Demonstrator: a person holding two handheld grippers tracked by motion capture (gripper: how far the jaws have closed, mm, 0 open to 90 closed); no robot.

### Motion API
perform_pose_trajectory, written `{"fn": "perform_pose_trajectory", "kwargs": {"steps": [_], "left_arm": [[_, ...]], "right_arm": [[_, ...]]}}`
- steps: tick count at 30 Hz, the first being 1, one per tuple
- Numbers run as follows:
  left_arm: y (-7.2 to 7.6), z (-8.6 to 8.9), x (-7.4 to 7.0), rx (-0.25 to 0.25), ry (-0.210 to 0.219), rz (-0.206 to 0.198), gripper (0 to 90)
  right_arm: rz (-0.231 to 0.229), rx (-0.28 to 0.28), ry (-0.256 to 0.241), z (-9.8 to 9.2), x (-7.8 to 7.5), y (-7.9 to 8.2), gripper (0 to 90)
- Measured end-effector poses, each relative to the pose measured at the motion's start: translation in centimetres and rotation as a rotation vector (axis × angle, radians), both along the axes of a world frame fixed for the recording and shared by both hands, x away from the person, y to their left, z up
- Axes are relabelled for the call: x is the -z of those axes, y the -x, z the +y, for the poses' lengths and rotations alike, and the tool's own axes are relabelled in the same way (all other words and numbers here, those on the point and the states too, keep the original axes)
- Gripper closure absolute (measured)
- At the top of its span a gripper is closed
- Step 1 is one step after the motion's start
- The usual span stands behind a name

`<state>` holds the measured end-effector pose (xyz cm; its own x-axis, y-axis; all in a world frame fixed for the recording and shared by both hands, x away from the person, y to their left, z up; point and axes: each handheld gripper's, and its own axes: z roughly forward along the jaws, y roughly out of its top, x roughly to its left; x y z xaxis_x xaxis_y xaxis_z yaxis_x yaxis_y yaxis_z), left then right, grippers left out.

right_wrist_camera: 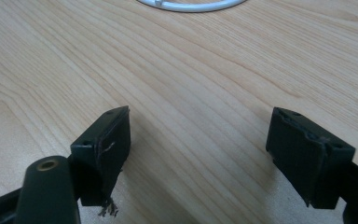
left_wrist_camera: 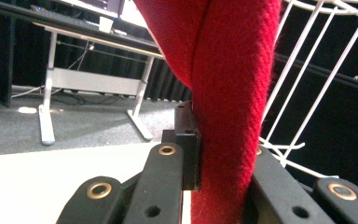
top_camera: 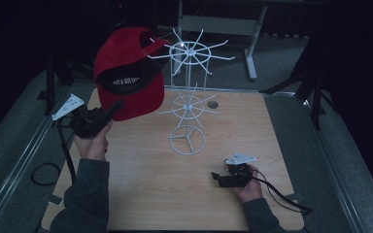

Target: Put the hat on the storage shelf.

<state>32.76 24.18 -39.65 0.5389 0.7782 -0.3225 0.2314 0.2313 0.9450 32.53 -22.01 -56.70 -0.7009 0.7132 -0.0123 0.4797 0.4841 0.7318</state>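
High view: the red cap [top_camera: 128, 73] was held aloft by its brim, clamped in the left gripper [top_camera: 110, 109], beside the white wire rack [top_camera: 189, 97]; snagging could have tipped it. The right gripper [top_camera: 217, 177] rested released on the desk [top_camera: 150, 184].

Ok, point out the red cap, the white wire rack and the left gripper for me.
red cap [top_camera: 137, 99], high view, on the brim's underside.
white wire rack [top_camera: 187, 141], high view, on its base ring hub.
left gripper [left_wrist_camera: 219, 179], left gripper view, between the jaws shut on the brim.

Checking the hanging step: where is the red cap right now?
In the high view the red cap is up at the left, its brim pinched in the left claw, close beside the white wire rack's top hooks.
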Motion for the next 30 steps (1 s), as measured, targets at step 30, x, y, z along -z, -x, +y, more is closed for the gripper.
{"fn": "perform_pose_trajectory", "kwargs": {"steps": [30], "left_arm": [[-0.5,-1.7,4.6,0.024,-0.127,0.119,85.2]], "right_arm": [[-0.001,-0.001,0.001,0.0,0.0,0.0,21.7]]}}
